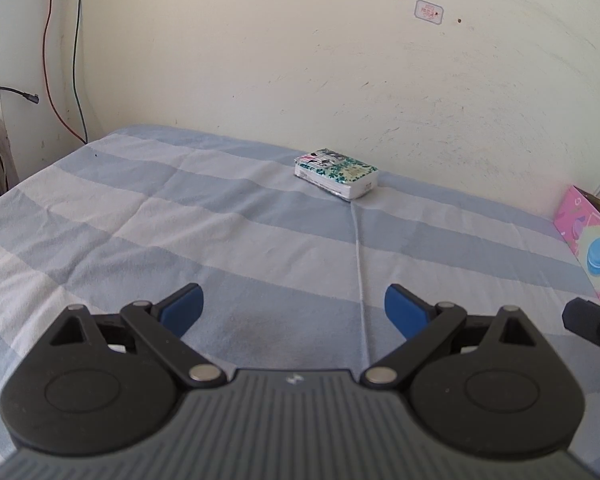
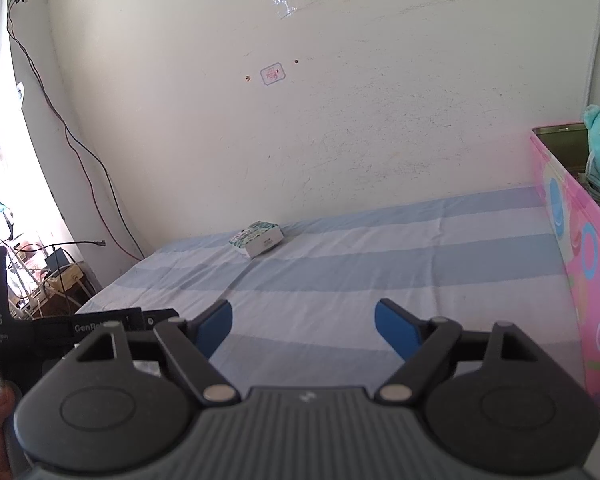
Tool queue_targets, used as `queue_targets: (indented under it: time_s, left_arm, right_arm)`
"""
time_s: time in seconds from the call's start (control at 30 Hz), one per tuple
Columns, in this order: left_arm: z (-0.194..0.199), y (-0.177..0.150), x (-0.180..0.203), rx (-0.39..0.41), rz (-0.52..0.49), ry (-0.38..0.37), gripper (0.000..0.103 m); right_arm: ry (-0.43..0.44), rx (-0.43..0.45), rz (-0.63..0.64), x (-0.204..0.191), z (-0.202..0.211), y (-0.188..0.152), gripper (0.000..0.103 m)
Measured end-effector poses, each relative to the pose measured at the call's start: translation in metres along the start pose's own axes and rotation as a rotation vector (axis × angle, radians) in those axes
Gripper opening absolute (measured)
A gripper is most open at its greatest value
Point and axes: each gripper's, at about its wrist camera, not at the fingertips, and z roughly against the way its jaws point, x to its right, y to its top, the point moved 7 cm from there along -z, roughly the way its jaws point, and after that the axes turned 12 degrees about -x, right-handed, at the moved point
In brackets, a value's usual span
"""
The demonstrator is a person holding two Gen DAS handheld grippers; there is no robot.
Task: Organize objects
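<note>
Both grippers, left (image 1: 294, 308) and right (image 2: 303, 326), hover spread and empty over the bed (image 1: 220, 240), well short of the tissue pack (image 1: 336, 174) near its far edge, whose slippery wrap might squirt from closing pads.

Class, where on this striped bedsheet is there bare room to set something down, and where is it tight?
Bare: the striped sheet between the tissue pack by the wall and both open tongs, left and right. Tight: the right edge along the pink box.

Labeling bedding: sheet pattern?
Broad blue and white stripes on the sheet, clearest in the left wrist view.
</note>
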Motion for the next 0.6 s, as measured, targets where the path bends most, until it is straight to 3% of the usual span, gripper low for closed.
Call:
queue_targets:
  time_s: [0.6]
  left_arm:
    - [0.0, -0.0007, 0.0002, -0.002, 0.005, -0.002, 0.099]
  right_arm:
    - [-0.001, 0.0, -0.001, 0.0005, -0.0004, 0.0005, 0.082]
